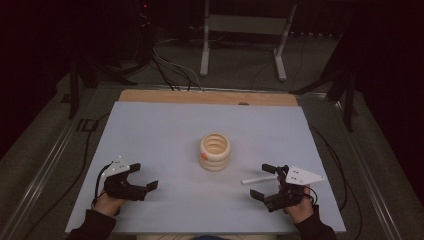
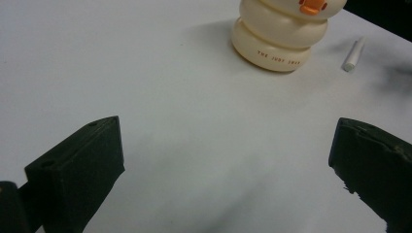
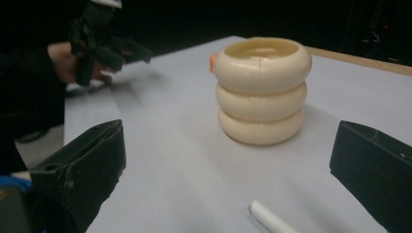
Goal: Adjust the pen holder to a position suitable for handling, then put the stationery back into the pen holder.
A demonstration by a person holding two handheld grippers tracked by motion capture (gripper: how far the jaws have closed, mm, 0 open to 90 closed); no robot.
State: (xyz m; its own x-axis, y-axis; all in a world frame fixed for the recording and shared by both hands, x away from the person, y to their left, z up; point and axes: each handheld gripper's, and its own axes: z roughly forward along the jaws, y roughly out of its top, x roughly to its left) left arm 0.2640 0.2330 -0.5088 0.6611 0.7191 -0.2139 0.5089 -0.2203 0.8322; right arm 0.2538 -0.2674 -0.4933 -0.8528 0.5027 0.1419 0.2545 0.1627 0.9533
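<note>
High view: a pale grey-blue table top (image 1: 165,130) with a strip of bare wood along its far edge sits in a dim room. Near the middle of the table stands a cream-coloured plastic holder shaped like three stacked rings (image 1: 215,152), upright, hollow and open at the top, with a small orange beak-like bump on its side. Just to the right of the holder and a little nearer the person lies a short white stick, like a piece of chalk (image 1: 258,179), flat on the surface and not touching the holder. The left gripper (image 1: 143,176), black and held in the person's left hand (image 1: 107,202), hovers at the near left of the table with its jaws spread wide and nothing between them, well apart from the holder. The right gripper (image 1: 263,181), black with a grey three-cornered plate on top, is held at the near right, jaws likewise spread and holding nothing; the white stick lies between its jaw tips, untouched. In the left gripper view, small dark lettering runs around the holder's bottom ring. In the right gripper view, the stick's end lies on the table between the spread jaws, with the holder beyond it.
</note>
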